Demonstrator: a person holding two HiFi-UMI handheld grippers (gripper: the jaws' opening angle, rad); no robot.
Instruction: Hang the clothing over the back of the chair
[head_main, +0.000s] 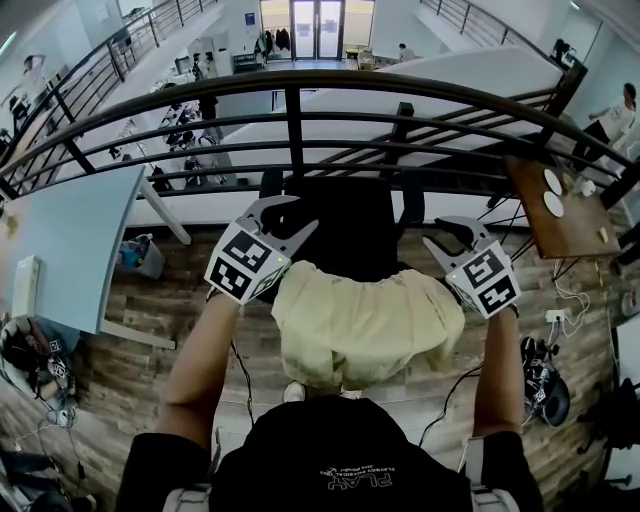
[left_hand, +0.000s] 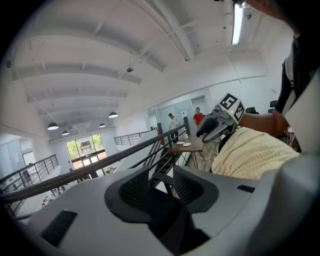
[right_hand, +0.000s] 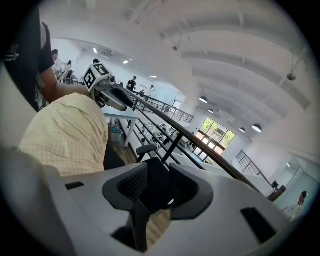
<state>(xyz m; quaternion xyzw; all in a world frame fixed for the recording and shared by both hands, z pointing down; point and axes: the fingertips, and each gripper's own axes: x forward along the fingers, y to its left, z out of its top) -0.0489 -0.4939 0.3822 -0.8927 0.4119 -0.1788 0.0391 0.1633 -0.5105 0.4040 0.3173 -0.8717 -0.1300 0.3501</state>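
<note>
A pale yellow garment (head_main: 365, 325) lies draped over the back of a black chair (head_main: 345, 225), right in front of the person. My left gripper (head_main: 287, 218) is open at the garment's upper left corner, with no cloth between its jaws. My right gripper (head_main: 447, 236) is open at the upper right corner, also clear of the cloth. In the left gripper view the garment (left_hand: 250, 155) hangs to the right, with the right gripper (left_hand: 219, 122) beyond it. In the right gripper view the garment (right_hand: 67, 137) fills the left, and the left gripper (right_hand: 107, 92) shows past it.
A black metal railing (head_main: 290, 95) curves just behind the chair, with a drop to a lower floor beyond. A wooden table (head_main: 555, 215) with two plates stands at the right, a light blue desk (head_main: 70, 250) at the left. Cables and shoes (head_main: 545, 385) lie on the wood floor.
</note>
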